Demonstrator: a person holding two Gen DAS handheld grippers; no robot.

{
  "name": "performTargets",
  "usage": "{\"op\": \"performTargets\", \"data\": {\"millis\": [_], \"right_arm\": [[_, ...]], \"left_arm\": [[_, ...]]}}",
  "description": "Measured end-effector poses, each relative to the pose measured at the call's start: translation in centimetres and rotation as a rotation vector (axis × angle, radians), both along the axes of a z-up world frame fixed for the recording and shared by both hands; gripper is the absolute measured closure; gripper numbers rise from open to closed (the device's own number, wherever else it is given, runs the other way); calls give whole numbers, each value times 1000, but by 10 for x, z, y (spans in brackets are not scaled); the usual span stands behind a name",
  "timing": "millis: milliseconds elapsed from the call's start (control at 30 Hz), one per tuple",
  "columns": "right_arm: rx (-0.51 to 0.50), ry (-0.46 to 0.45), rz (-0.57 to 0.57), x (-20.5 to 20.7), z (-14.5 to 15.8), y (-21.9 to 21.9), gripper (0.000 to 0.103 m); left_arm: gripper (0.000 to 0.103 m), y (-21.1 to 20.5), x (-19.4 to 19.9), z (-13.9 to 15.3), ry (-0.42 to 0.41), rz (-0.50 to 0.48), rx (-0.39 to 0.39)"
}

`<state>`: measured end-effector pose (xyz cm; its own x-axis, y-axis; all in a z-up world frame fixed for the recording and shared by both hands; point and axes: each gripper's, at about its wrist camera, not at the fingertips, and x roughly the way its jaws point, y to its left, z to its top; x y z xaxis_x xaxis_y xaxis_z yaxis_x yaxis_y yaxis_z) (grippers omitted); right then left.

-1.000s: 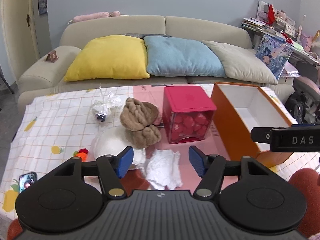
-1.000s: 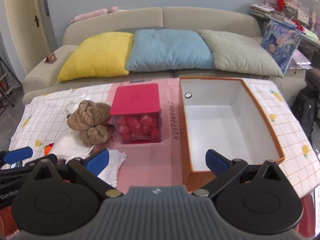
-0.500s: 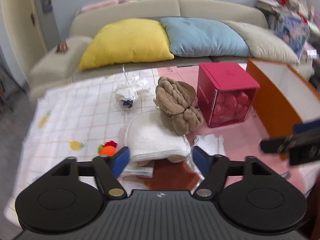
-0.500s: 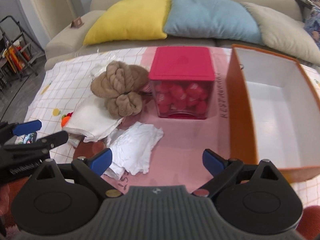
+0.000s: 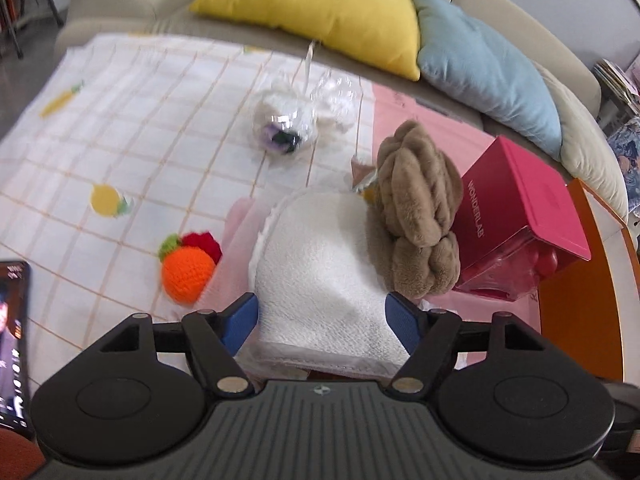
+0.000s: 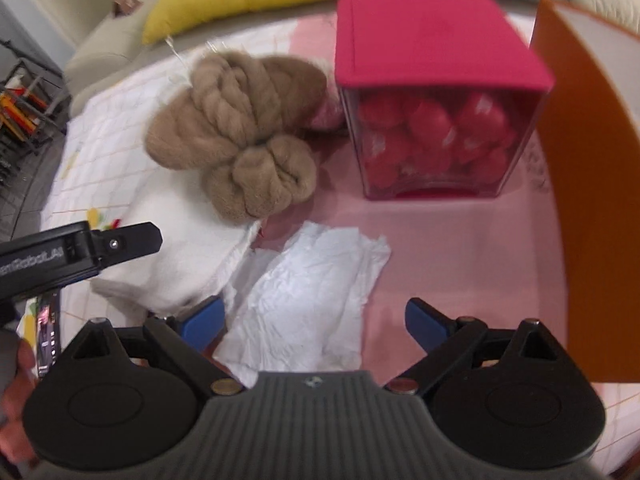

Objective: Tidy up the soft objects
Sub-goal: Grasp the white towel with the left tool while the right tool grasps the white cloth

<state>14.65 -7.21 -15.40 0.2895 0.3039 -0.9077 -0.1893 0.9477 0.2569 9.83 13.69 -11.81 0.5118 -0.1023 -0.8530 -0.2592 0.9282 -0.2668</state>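
Note:
A folded white towel lies on the table, and a brown plush knot rests on its far right edge. My left gripper hangs over the towel's near end. Its jaws are closing with the towel between the blue pads, which do not press on it. A crocheted orange fruit lies left of the towel. My right gripper is open above a crumpled white cloth, with the plush knot and the towel beyond it to the left. The left gripper's finger shows at the left edge.
A clear box with a red lid holds red balls, and an orange box stands at its right. A clear bag with a fluffy white thing lies further back. A phone lies at the left edge. Sofa cushions lie behind the table.
Both grippers have come down and forward, close to the table. The left one rolled and now stands over the towel; the right one now stands over the white cloth.

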Motion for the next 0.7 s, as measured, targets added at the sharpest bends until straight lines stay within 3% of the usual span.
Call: {"op": "performTargets", "data": {"millis": [100,200,233,300,367,467,700], "right_arm": [[-8,21,9,3,-12,10,9],[-33,14,45,1,-17,20,21],[-34,11,55,0,-19,22,32],[-26,16,64,-1,-23,24,43],[-16,25,57,0,-26,24,76],[2,28,37,2,-28,16,93],[26,-84,32,3,8,-9,95]], "left_arm": [[25,-5,3,-5,15,-13,27],[40,-10,2,-4,-2,-29,60],[48,-12,2,-3,-7,-37,71],[63,-16,1,-1,-21,-50,98],[75,-19,1,2,-42,-64,103],[86,-21,-2,10,-83,-69,105],[91,-24,-13,41,-177,-61,63]]}}
